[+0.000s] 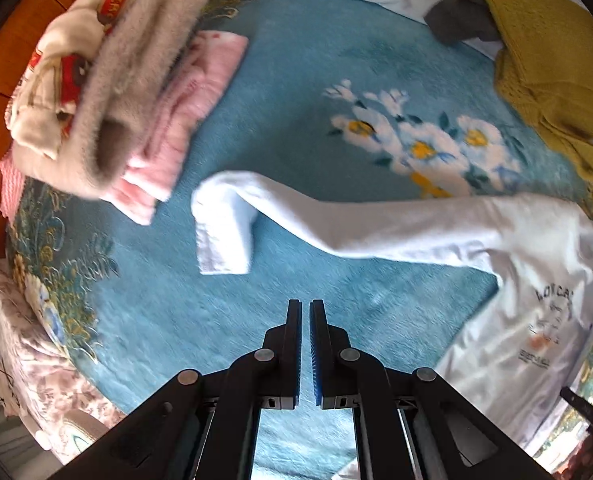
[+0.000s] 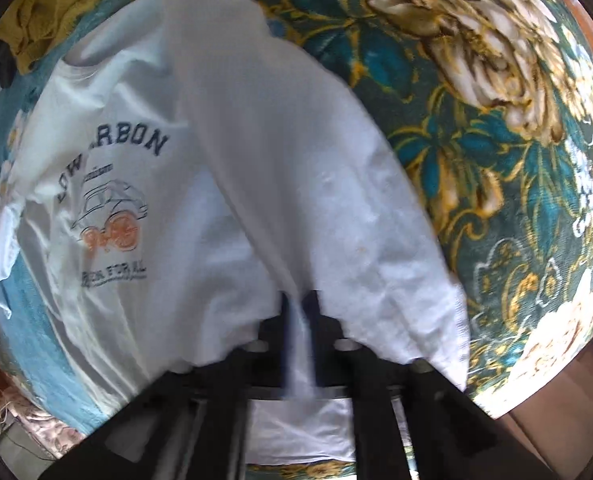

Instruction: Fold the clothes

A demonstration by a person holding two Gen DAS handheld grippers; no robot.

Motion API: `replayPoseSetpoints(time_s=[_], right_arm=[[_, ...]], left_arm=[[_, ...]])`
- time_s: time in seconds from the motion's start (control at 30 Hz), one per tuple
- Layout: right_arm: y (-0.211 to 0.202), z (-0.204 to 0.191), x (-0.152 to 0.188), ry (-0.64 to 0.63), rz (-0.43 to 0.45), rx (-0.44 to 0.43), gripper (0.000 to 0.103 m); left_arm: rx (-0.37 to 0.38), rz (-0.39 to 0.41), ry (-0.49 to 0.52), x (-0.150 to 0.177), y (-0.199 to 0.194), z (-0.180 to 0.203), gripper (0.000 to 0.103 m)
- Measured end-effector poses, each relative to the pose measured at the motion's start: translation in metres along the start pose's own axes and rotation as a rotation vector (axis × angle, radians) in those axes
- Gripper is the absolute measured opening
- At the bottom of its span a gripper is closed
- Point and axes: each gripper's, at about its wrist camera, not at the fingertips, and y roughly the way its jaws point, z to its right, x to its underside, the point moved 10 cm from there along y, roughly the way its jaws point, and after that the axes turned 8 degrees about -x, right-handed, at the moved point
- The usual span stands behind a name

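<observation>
A white long-sleeved shirt [image 1: 508,280] with a dark "LOW CARBON" print lies on the blue flowered blanket [image 1: 296,100]. One sleeve [image 1: 336,216] stretches left, its cuff folded back. My left gripper [image 1: 305,304] is shut and empty above bare blanket, short of the sleeve. In the right wrist view my right gripper [image 2: 300,300] is shut on a fold of the white shirt [image 2: 256,160], which drapes over the fingers; the print [image 2: 112,196] lies to the left.
A stack of folded clothes [image 1: 108,92], beige over pink, sits at the blanket's far left. A mustard knit [image 1: 552,68] and a grey garment [image 1: 460,8] lie at the far right. The bed edge and wooden floor [image 1: 0,60] are at the left.
</observation>
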Motion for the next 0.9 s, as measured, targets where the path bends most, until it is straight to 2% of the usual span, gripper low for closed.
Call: replayPoseSetpoints(time_s=[0.17,0.3,0.4,0.53,0.6,0.63,0.67,0.7,0.73,0.8,0.9], right_arm=[[-0.047,0.056,-0.024,0.032,0.092,0.044,0.001],[-0.087,0.130,-0.064,0.102,0.166,0.151,0.001],[-0.098,0.160,-0.095,0.161,0.184,0.170,0.001],[-0.084,0.146,-0.116,0.142,0.129,0.154,0.001],[-0.087,0.138,-0.119,0.115,0.125,0.173,0.004],[-0.094,0.132,-0.121,0.103,0.145,0.178,0.012],[-0.104,0.122,-0.124,0.090,0.179,0.172,0.024],[-0.114,0.112,-0.128,0.076,0.213,0.158,0.028],[-0.120,0.098,-0.135,0.055,0.241,0.119,0.032],[-0.119,0.062,-0.154,-0.015,0.255,0.032,0.033],[-0.092,0.005,-0.178,-0.149,0.216,-0.017,0.033]], left_arm=[[0.030,-0.002,0.026,-0.003,0.004,0.024,0.006],[0.054,-0.003,0.045,-0.008,0.006,0.045,0.006],[0.076,0.000,0.066,-0.021,0.005,0.066,0.007],[0.111,0.013,0.111,-0.044,0.006,0.099,0.007],[0.134,0.030,0.140,-0.060,0.006,0.120,0.013],[0.150,0.037,0.156,-0.067,0.005,0.130,0.015],[0.169,0.046,0.174,-0.075,0.005,0.142,0.022],[0.187,0.053,0.194,-0.081,0.005,0.155,0.032],[0.205,0.058,0.214,-0.087,0.006,0.167,0.035],[0.246,0.074,0.261,-0.097,0.006,0.195,0.038],[0.266,0.073,0.355,-0.105,0.013,0.236,0.042]])
